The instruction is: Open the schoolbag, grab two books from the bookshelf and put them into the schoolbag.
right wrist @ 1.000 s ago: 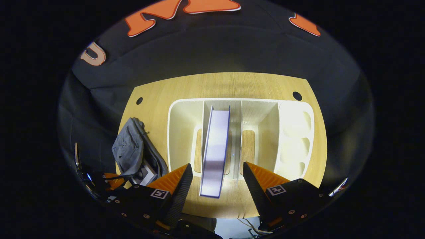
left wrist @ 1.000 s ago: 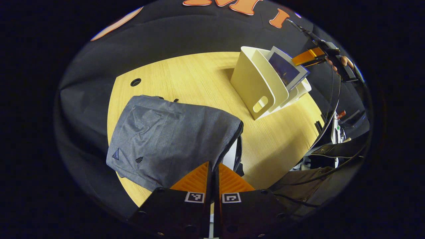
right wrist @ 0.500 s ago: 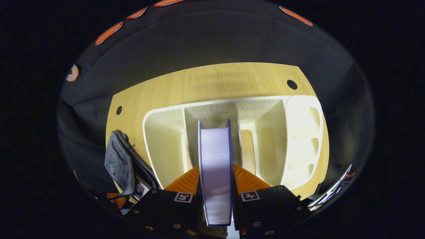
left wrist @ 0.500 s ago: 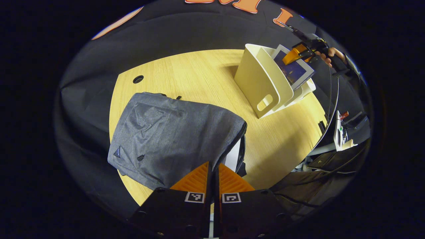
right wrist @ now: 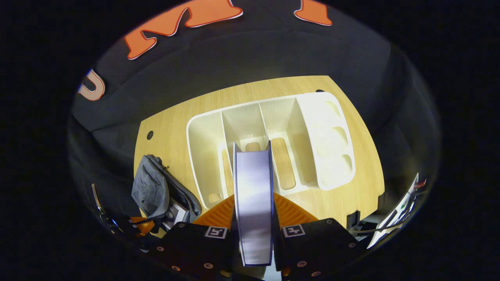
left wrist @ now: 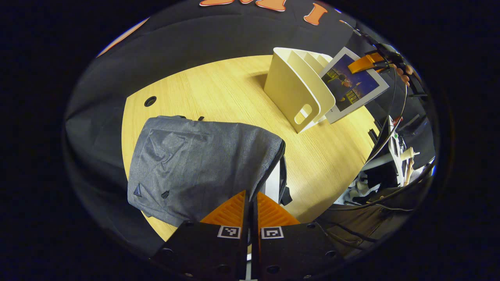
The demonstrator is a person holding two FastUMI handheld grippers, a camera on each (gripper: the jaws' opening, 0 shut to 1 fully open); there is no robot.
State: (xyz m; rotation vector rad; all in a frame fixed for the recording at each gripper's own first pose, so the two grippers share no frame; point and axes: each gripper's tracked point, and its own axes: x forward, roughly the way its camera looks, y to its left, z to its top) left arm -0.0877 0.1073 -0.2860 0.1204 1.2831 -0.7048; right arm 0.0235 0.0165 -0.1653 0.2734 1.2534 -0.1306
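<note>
Above bookshelf [right wrist: 203, 156], right gripper [right wrist: 254, 203] jaws clamp book [right wrist: 254, 203].

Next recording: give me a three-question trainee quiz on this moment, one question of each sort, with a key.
1. True or false: the right gripper has both orange ribbed fingers pressed on the blue-edged book.
2. Multiple choice: where is that book relative to the cream plastic bookshelf? A) seated deep in a middle slot B) lifted up beside the shelf C) flat on the wooden table
3. Fill in: the left gripper grips the open edge of the grey fabric ______.

Key: 1 true; 2 B; 3 schoolbag
</note>
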